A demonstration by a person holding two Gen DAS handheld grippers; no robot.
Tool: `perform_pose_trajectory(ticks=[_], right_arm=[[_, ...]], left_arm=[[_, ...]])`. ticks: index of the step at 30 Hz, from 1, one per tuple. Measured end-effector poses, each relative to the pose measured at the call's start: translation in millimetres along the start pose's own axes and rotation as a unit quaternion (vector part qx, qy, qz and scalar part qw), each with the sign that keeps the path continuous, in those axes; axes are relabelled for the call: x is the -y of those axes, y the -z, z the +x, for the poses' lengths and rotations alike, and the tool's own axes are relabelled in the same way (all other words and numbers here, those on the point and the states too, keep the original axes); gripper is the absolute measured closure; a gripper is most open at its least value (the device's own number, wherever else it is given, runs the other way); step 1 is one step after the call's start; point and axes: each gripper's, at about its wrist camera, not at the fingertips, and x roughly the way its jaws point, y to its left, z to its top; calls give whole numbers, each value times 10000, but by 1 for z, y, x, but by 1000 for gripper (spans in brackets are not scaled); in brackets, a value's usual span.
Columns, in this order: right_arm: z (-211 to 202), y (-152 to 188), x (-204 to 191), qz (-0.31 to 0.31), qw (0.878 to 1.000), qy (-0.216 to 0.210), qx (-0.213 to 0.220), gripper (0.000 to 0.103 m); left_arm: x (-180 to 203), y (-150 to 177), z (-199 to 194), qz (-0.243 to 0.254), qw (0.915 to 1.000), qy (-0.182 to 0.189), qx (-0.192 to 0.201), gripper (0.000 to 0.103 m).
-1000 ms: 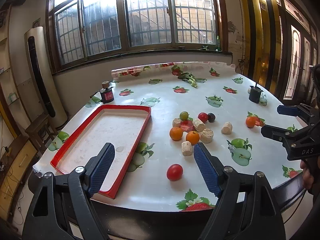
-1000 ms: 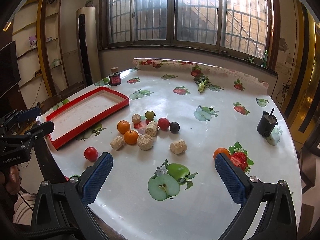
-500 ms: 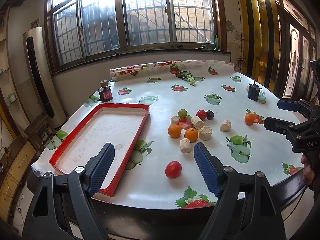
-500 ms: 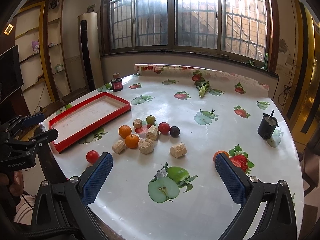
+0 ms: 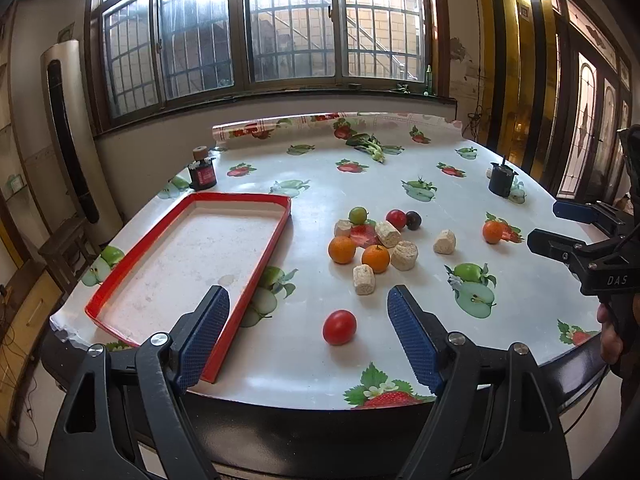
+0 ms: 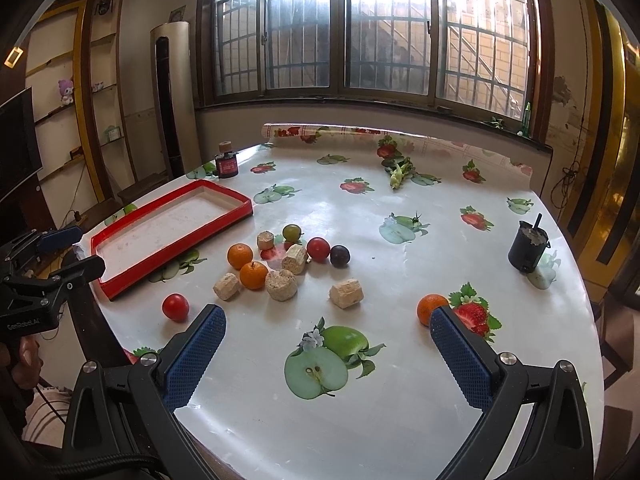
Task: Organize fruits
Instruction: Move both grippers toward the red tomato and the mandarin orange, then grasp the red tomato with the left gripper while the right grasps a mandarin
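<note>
Fruits are all loose on the table, none in the red tray so far. The left gripper hangs wide open with nothing in it, and a red tomato sits on the cloth just ahead, between its blue pads. The tray lies ahead and to its left, near fingertip over the rim. Further out front there's a bunch: two oranges, a green fruit, a red one, a dark plum, mixed with beige cork-like chunks. The right gripper is spread wide and empty too, with a lone orange just beside its right pad
</note>
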Motion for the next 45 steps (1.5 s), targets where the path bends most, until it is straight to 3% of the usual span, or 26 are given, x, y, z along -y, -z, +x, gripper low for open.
perform_pose_trajectory(ticks=[9, 14, 23, 25, 27, 32, 34, 45], right_arm=[[29, 12, 30, 456, 9981, 30, -423, 0], [59, 14, 65, 978, 9916, 33, -843, 0], [108, 7, 95, 1058, 9846, 365, -1342, 11], [120, 6, 99, 1038, 9831, 461, -1435, 17], [132, 5, 103, 1043, 9808, 539, -1554, 23], [152, 7, 107, 1002, 9766, 738, -1751, 52], [151, 7, 105, 958, 9773, 794, -1716, 66], [111, 6, 70, 1012, 9843, 144, -1440, 66]], left_arm=[[0, 18, 46, -189, 9954, 366, -860, 21], [3, 16, 75, -136, 9914, 276, -1275, 21], [5, 20, 109, -110, 9844, 384, -1715, 22], [6, 22, 114, -92, 9824, 449, -1809, 33], [5, 23, 118, -107, 9814, 503, -1851, 37], [3, 21, 118, -50, 9826, 595, -1760, 52], [3, 19, 118, -94, 9814, 802, -1739, 75], [-2, 13, 97, -148, 9831, 921, -1574, 76]])
